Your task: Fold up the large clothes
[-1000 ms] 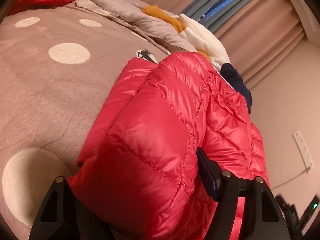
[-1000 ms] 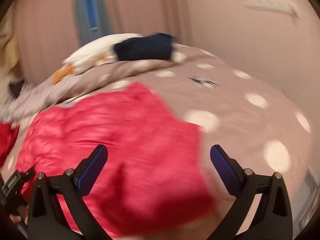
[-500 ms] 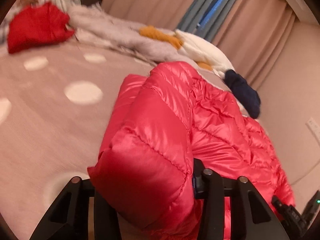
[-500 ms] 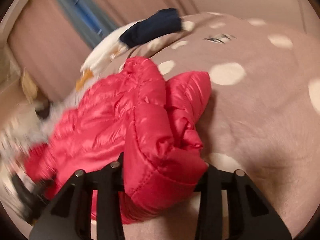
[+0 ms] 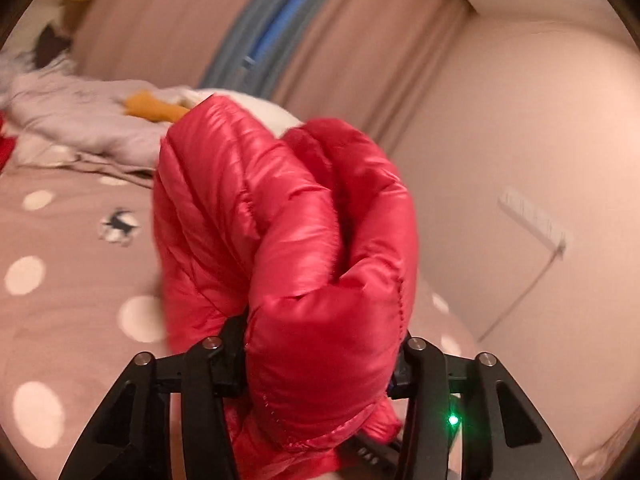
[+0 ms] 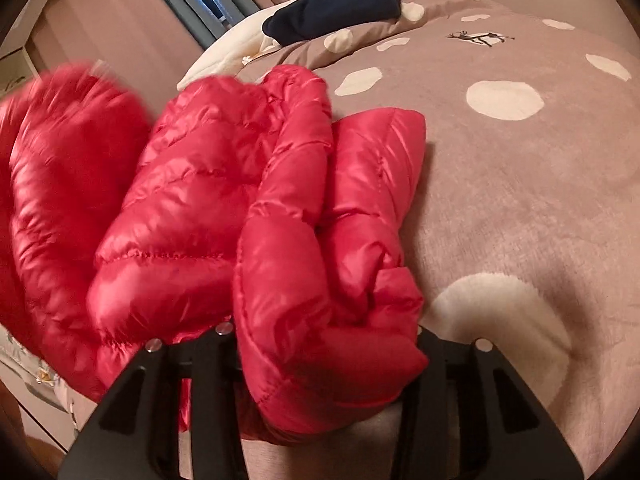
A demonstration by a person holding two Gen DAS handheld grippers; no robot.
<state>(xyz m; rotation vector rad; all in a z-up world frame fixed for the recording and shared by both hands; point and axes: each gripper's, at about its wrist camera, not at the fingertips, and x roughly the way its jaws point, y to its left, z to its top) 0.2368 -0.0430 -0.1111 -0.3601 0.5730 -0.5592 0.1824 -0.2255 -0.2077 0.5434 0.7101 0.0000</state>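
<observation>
A shiny red quilted down jacket (image 5: pixel 288 240) fills both views. My left gripper (image 5: pixel 320 372) is shut on a thick fold of it and holds it raised above the bed. In the right wrist view the red jacket (image 6: pixel 248 208) is bunched up, part resting on the bed. My right gripper (image 6: pixel 328 352) is shut on another puffy fold of it just above the bed cover. The fingertips of both grippers are hidden by the padding.
The bed has a pinkish-brown cover (image 6: pixel 520 208) with cream dots. A dark navy garment (image 6: pixel 336 8) and a cream one (image 6: pixel 232 52) lie at the far edge. A grey blanket (image 5: pixel 80 112) and an orange item (image 5: pixel 156 110) lie by the curtains. A wall (image 5: pixel 520 160) is to the right.
Both grippers closed on folds of the red jacket; the right was open a second ago. The left has lifted its fold up off the bed.
</observation>
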